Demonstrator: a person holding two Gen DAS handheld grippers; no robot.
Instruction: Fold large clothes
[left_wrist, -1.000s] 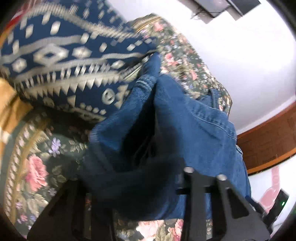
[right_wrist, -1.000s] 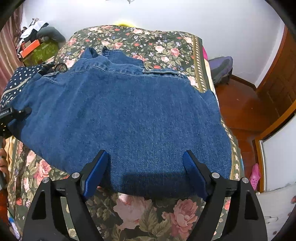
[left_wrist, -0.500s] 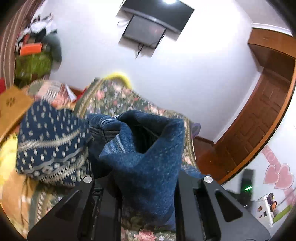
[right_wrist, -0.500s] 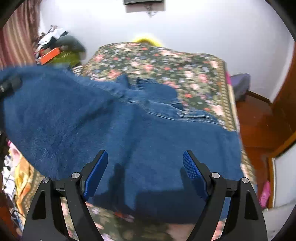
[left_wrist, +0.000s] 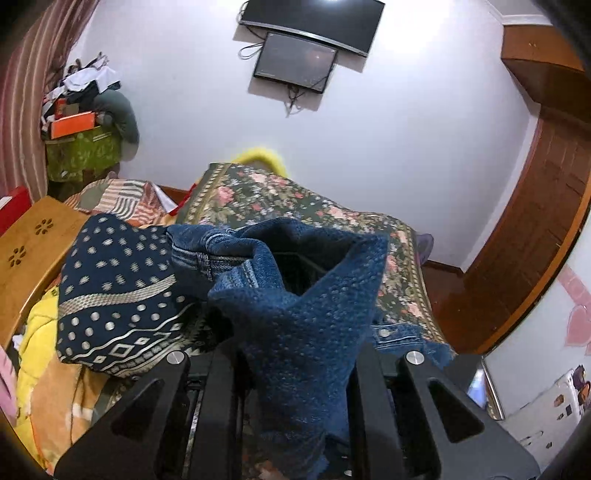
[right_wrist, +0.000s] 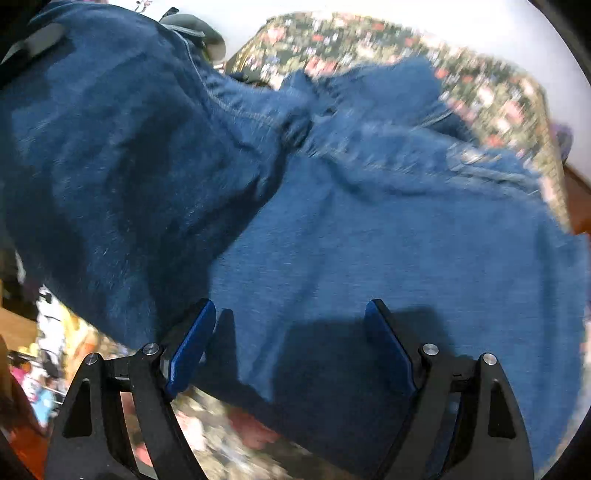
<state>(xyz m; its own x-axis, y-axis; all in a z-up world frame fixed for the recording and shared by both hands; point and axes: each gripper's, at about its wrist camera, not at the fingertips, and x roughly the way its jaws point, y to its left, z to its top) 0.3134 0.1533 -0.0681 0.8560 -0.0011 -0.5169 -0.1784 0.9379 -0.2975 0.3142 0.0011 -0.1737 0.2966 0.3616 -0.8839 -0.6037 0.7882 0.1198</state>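
Note:
A large blue denim garment (right_wrist: 388, 229) lies spread over the floral bedspread (right_wrist: 491, 96). In the left wrist view my left gripper (left_wrist: 295, 354) is shut on a bunched corner of the denim garment (left_wrist: 306, 325), lifted off the bed with its fleecy inside showing. In the right wrist view that raised part hangs as a big fold at the upper left. My right gripper (right_wrist: 288, 332) stands open just above the flat denim near its front hem, blue pads (right_wrist: 192, 343) wide apart with nothing pinched between them. This view is motion-blurred.
A navy patterned cloth (left_wrist: 118, 295) is heaped on the bed's left side beside a wooden board (left_wrist: 33, 243). Clutter (left_wrist: 85, 133) is piled in the far left corner. A wall screen (left_wrist: 295, 59) hangs above the bed, and a wooden door (left_wrist: 535, 240) is at the right.
My left gripper closed on the denim corner and lifted it high off the bed, turning to face the far wall. My right gripper stayed open and slid across the spread denim.

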